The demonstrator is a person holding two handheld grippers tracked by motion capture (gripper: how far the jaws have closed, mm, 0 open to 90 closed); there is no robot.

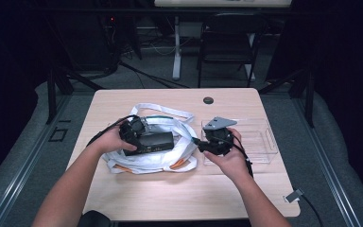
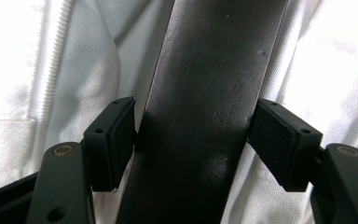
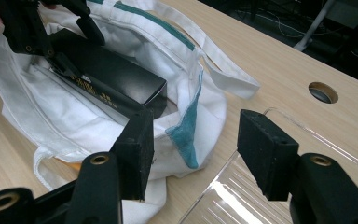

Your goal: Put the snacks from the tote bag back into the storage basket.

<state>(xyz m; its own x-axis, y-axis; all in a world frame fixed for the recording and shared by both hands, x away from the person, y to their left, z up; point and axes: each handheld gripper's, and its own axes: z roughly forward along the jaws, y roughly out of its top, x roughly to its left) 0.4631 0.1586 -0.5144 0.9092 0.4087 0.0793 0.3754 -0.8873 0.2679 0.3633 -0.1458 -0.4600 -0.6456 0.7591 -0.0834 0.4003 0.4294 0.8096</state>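
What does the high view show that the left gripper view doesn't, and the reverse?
High view alone: the table, the clear tray, the right gripper at the bag's right edge, both forearms, and a chair behind the table. Left gripper view alone: the close contact, with both pads pressed against the box's sides and scuffs on its dark face. Both share the black box, held by the left gripper, and the white bag around it.

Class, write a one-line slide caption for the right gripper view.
Open right gripper hovers beside a white tote bag while the left gripper holds a black box in its mouth.
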